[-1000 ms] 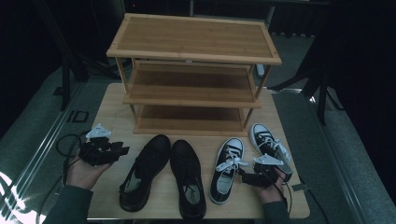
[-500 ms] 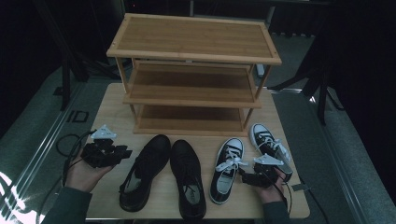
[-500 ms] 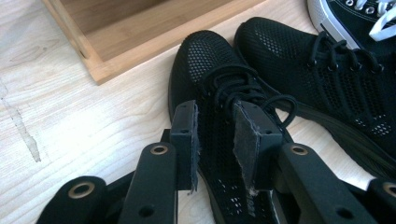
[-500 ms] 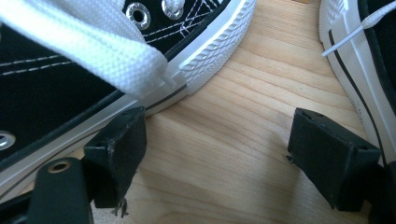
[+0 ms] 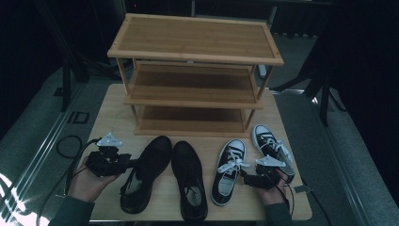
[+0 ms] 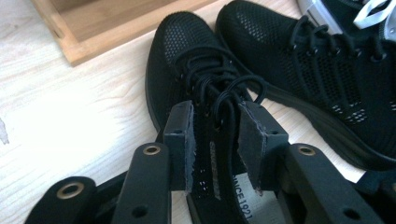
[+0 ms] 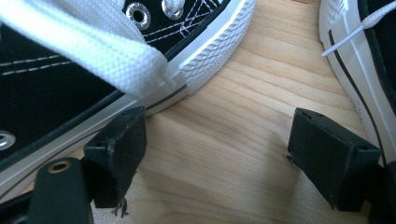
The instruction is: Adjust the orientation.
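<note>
A pair of black mesh lace-up shoes lies at the table's front left. My left gripper (image 5: 127, 163) reaches into the left black shoe (image 5: 143, 176) from its left. In the left gripper view the left gripper (image 6: 215, 116) straddles the tongue and black laces of that left black shoe (image 6: 187, 51). Its jaws have just been opening, and the pads (image 6: 182, 140) stand apart from the tongue. The right black shoe (image 6: 322, 74) lies alongside. My right gripper (image 5: 245, 178) is open over bare wood between the left sneaker (image 7: 56, 88) and the right sneaker (image 7: 369, 74), holding nothing.
A three-tier bamboo rack (image 5: 195, 47) with bare shelves stands at the back of the wooden table (image 5: 108, 117), its base close behind the shoes' toes. The two black-and-white sneakers (image 5: 228, 169) fill the front right. A cable (image 5: 66, 146) loops off the table's left edge.
My left gripper has shifted right, toward the left black shoe's opening. The right gripper and all the shoes stay where they were.
</note>
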`<state>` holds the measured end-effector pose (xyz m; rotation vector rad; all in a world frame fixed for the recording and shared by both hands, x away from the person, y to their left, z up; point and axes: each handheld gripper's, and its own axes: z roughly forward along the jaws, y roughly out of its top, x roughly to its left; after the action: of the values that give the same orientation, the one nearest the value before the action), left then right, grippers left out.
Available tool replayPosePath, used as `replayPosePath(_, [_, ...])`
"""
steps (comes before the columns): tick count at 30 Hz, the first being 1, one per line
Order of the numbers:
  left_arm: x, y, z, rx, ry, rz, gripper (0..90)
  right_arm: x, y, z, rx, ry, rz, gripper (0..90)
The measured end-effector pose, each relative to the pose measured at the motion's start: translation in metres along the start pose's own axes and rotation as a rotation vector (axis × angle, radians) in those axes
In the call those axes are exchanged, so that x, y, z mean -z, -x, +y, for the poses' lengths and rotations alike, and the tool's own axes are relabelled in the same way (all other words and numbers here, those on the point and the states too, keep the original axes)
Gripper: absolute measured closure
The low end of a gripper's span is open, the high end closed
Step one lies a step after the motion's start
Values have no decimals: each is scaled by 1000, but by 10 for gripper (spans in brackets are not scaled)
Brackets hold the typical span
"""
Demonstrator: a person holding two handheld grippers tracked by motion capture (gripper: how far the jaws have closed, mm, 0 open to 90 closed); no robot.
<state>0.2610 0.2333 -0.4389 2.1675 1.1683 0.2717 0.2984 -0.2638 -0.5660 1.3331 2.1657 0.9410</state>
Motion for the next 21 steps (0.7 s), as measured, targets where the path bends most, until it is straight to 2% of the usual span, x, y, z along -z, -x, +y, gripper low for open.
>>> replayPosePath(7, [-6,3,-2,-18,-24,-1,649,0,0,0,0,0,0,195])
replayPosePath(8, [-9,4,-3,-18,-52,10,655,0,0,0,0,0,0,195])
replayPosePath(9, [-9,4,-3,-18,-52,10,662,0,0,0,0,0,0,195])
replayPosePath(10, [-14,5,-5,-22,-87,10,668,0,0,0,0,0,0,195])
replayPosePath(13, [-18,7,-6,-28,-112,13,675,0,0,0,0,0,0,195])
replayPosePath(15, [-28,10,-7,-47,-155,47,681,0,0,0,0,0,0,195])
replayPosePath(16, [-28,10,-7,-47,-155,47,680,0,0,0,0,0,0,195])
replayPosePath(17, [-32,11,-7,-54,-168,73,661,0,0,0,0,0,0,195])
replayPosePath(21, [-43,11,-4,-47,-191,88,664,0,0,0,0,0,0,195])
